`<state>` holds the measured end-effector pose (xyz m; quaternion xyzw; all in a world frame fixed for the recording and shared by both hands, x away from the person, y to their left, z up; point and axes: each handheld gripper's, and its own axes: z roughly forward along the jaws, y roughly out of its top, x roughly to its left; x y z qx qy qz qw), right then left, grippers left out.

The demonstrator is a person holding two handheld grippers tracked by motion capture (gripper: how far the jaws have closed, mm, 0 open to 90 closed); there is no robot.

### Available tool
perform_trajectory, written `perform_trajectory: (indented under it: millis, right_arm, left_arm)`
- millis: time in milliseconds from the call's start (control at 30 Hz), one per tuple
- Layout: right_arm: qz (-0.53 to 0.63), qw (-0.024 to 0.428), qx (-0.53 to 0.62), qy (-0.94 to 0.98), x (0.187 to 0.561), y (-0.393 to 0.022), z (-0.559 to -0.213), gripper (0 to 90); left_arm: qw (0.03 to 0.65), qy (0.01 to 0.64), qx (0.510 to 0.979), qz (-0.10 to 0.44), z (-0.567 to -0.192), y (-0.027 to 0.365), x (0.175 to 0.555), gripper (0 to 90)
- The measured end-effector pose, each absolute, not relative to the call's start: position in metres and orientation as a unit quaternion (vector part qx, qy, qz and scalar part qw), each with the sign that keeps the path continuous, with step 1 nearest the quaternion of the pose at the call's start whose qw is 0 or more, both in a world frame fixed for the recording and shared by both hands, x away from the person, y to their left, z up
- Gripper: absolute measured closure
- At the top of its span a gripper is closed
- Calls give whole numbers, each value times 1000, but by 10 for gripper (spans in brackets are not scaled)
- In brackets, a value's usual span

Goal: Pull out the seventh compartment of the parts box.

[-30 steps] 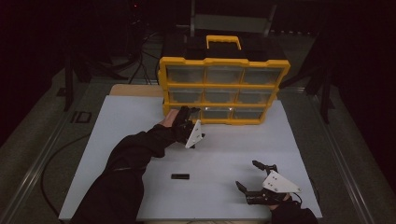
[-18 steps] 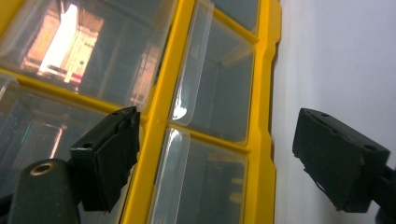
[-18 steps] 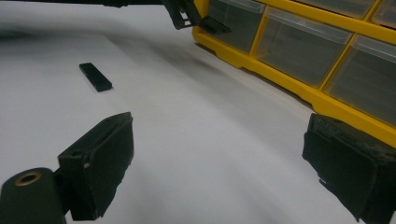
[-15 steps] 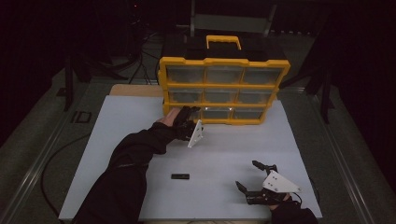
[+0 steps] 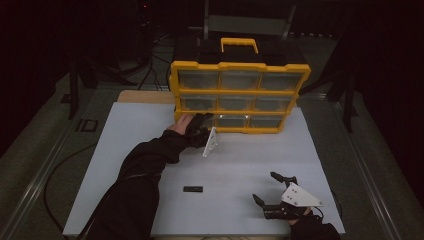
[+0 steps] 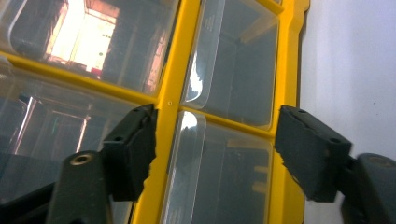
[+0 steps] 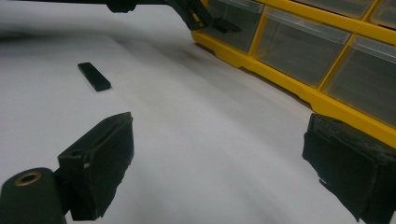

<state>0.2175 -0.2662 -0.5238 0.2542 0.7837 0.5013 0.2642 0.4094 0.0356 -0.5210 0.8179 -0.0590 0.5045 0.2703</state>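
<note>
Left gripper point(image 6: 215, 154) is up against the yellow organizer point(image 5: 240, 95) at the table's far edge — jaws just closing around a bottom-row drawer point(image 6: 219, 177), not yet pinching. Drawer unopened — the pull remains. Right gripper point(image 7: 224, 172) rests apart, empty.

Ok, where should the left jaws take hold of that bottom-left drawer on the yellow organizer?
Probably the clear front lip of the bottom-left drawer, approached straight on from the front of the yellow organizer. The left gripper already faces it, jaws straddling it and closing in; only the protruding lip offers purchase.
</note>
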Motion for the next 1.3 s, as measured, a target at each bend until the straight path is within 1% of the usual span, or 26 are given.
perform_trajectory:
  millis: [133, 233, 300, 333, 400, 467, 533, 600, 700, 767, 867, 967, 1300]
  right_arm:
    - [501, 264, 253, 785, 218, -266, -524, 89]
    - [502, 264, 255, 783, 218, -266, -524, 89]
    - [501, 264, 255, 783, 217, -266, -524, 89]
    - [502, 264, 256, 783, 217, -266, -524, 89]
    - [501, 263, 256, 783, 218, -266, -524, 89]
    - [501, 264, 253, 784, 217, -266, -524, 89]
    - [501, 264, 253, 784, 217, -266, -524, 89]
    - [501, 264, 255, 783, 217, -266, -524, 89]
    - [501, 265, 252, 784, 217, -266, -524, 89]
    - [500, 266, 252, 784, 217, -266, -523, 89]
    - [501, 266, 253, 784, 217, -266, -523, 89]
    - [501, 265, 252, 784, 217, -265, -524, 89]
    - [500, 265, 250, 786, 217, -264, -523, 89]
  left_arm:
    - [264, -61, 822, 502, -523, 35, 411, 417]
    - [256, -60, 820, 508, -525, 35, 414, 439]
    - [259, -55, 818, 511, -525, 36, 414, 491]
    - [265, -54, 816, 511, -525, 36, 415, 503]
    - [255, -66, 814, 519, -525, 37, 415, 515]
    - [252, -64, 813, 522, -524, 36, 415, 563]
    - [257, -58, 811, 522, -524, 36, 415, 573]
    - [255, -55, 810, 525, -523, 35, 415, 607]
    - [250, -48, 809, 529, -523, 33, 414, 624]
    - [245, -42, 808, 534, -523, 32, 413, 652]
    - [241, -39, 805, 541, -524, 29, 413, 655]
    - [233, -35, 806, 544, -523, 27, 413, 689]
    - [196, -36, 816, 542, -519, 19, 411, 691]
